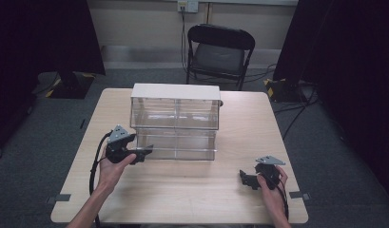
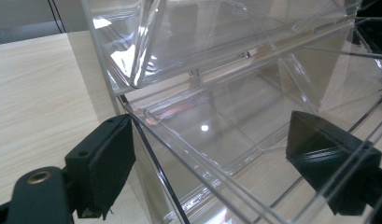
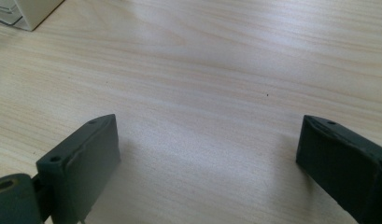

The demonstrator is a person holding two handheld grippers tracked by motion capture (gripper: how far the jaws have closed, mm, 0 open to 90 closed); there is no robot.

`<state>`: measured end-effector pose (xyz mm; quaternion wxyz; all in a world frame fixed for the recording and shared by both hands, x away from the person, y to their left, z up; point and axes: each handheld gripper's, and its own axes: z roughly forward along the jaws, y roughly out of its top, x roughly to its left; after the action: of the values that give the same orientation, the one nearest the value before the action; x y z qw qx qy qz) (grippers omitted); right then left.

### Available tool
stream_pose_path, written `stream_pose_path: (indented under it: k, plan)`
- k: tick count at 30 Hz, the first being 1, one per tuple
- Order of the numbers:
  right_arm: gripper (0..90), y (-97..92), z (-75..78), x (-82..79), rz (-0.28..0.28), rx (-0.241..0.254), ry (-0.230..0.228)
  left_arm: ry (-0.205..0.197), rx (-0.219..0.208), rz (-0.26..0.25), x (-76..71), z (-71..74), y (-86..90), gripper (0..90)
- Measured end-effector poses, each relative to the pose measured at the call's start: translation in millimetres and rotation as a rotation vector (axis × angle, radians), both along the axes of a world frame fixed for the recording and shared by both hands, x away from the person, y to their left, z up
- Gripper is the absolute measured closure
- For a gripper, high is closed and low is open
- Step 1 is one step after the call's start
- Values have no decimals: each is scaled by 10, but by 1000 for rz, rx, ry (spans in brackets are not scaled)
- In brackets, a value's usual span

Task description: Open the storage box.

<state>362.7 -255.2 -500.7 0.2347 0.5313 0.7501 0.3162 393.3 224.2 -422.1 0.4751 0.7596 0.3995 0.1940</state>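
High view: clear drawer cabinet [image 1: 175,122] sits mid-table [image 1: 182,190], white top, two tiers of transparent drawers. Left gripper [image 1: 145,152] is at the cabinet's lower-left front corner, held in the person's left hand [image 1: 111,167], forearm coming up from the bottom edge, wrist angled inward toward the cabinet. Right gripper [image 1: 242,176] rests low over bare table, well apart from the cabinet, right hand [image 1: 273,187] wrapped round it from behind.

Left gripper view: left gripper [image 2: 216,154] jaws stand wide, straddling the front corner of the lower drawer [image 2: 212,140]; one jaw outside the left wall, the other seen through the clear plastic on the far side. The drawer looks partly pulled out, though clear walls make that hard to be sure of. Not clamped on anything. Risk, as a judgement: closing here would pinch a thin acrylic edge at an angle, so the pad could slip off or skew the drawer in its runners. The cabinet looks light; a sideways pull with nothing bracing it could slide or tip the whole unit.

Right gripper view: right gripper [image 3: 207,154] jaws wide apart, nothing between them, just wood grain; cabinet corner [image 3: 20,11] at top left. It's too far off to steady the cabinet if the left one drags it.
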Motion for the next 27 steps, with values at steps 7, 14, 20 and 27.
stream_pose_path:
  k: [7, 14, 20, 27]
  plan:
    - [53, 0, 0, 0, 0, 0, 0, 3, -4, 0, 14, 12, -1, 157]
    - [53, 0, 0, 0, 0, 0, 0, 11, -8, -1, 20, 19, 8, 158]
    - [53, 0, 0, 0, 0, 0, 0, -11, 2, 13, -2, 28, 13, 166]
    - [53, 0, 0, 0, 0, 0, 0, -23, -3, 16, 8, 61, 35, 163]
